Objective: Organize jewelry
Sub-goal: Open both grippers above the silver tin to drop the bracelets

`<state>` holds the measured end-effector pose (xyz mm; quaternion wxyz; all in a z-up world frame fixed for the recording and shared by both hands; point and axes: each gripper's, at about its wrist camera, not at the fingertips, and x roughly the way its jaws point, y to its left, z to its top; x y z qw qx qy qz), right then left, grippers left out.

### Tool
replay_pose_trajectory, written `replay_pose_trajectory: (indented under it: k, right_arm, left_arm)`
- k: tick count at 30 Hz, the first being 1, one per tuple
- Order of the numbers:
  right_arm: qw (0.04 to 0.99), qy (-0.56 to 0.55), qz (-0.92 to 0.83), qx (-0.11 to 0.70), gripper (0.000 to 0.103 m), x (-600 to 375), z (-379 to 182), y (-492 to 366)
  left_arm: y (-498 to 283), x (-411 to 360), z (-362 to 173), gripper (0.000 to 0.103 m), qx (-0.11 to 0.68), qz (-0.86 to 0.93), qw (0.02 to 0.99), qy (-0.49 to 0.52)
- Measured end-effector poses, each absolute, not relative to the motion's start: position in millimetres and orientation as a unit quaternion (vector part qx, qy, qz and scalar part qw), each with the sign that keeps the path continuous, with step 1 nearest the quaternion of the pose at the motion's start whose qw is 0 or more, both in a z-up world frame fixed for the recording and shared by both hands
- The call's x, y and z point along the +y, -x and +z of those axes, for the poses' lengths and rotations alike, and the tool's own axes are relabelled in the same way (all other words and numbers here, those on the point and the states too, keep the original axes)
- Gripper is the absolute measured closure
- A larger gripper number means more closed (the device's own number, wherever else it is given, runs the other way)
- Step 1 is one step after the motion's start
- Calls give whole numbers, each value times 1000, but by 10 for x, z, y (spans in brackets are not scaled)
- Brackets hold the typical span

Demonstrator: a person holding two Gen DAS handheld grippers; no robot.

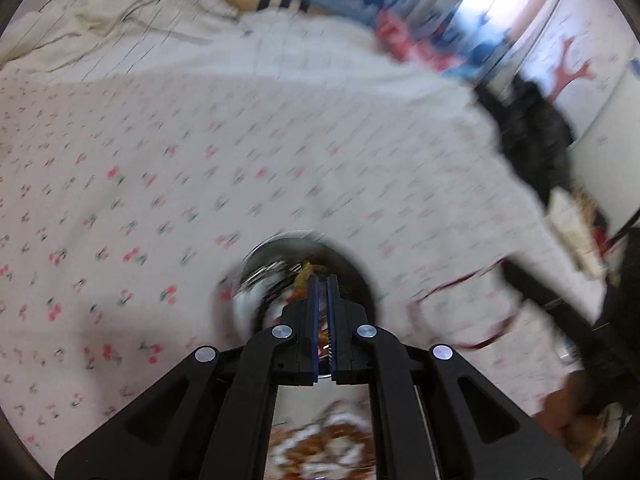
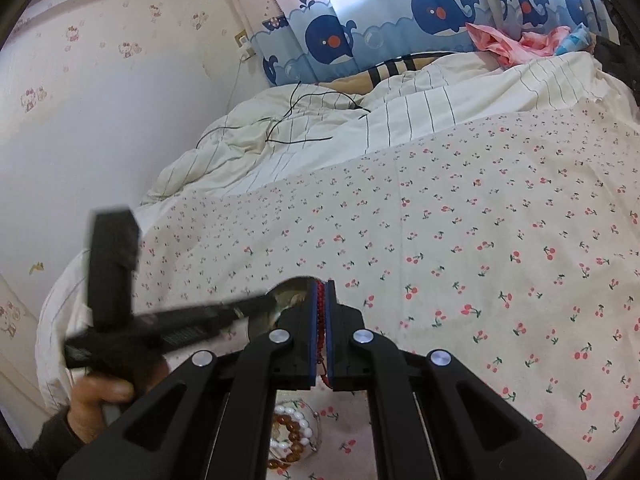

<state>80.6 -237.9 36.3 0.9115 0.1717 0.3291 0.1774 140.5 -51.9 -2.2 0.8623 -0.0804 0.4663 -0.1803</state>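
My left gripper [image 1: 322,280] is shut on a yellow-orange jewelry piece [image 1: 308,274], held over a round metal bowl [image 1: 260,268] on the cherry-print bedsheet. The left view is blurred by motion. A dark red bead string [image 1: 460,320] lies looped on the sheet to the right of the bowl. My right gripper [image 2: 320,286] is shut on a red bead string [image 2: 320,320] that hangs down between its fingers. The left gripper [image 2: 256,304] reaches into the metal bowl [image 2: 288,292] just left of my right fingertips. A glass dish [image 2: 296,436] with brown and white bead bracelets sits below the right gripper.
The bed carries a cherry-print sheet [image 2: 480,220], with a striped duvet [image 2: 360,120] bunched at the far end and a black cable [image 2: 296,120] on it. A whale-print curtain [image 2: 400,20] hangs behind. Pink clothes [image 2: 512,44] lie at the far right. A wall [image 2: 100,120] stands to the left.
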Motion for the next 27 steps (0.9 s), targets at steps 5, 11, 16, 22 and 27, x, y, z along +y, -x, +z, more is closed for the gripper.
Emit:
replay_pose_trajectory:
  k: [5, 11, 16, 22, 27]
  right_arm:
    - [911, -185, 188, 316, 99, -2263, 449, -895]
    - [888, -231, 228, 326, 99, -1997, 363, -1115]
    - [869, -213, 200, 399, 84, -1825, 32, -1352]
    - [892, -187, 136, 388, 48, -1964, 39, -1306]
    - [906, -123, 105, 392, 41, -1892, 37, -1233]
  left_arm:
    - [-1350, -512, 79, 85, 455, -152, 877, 36]
    - [-1302, -247, 222, 58, 430, -112, 895, 47]
    - [-1334, 87, 285, 46, 423, -68, 900, 83]
    - [-1351, 126, 231, 35, 431, -60, 896, 86]
    - [-1294, 102, 231, 28, 427, -54, 900, 71]
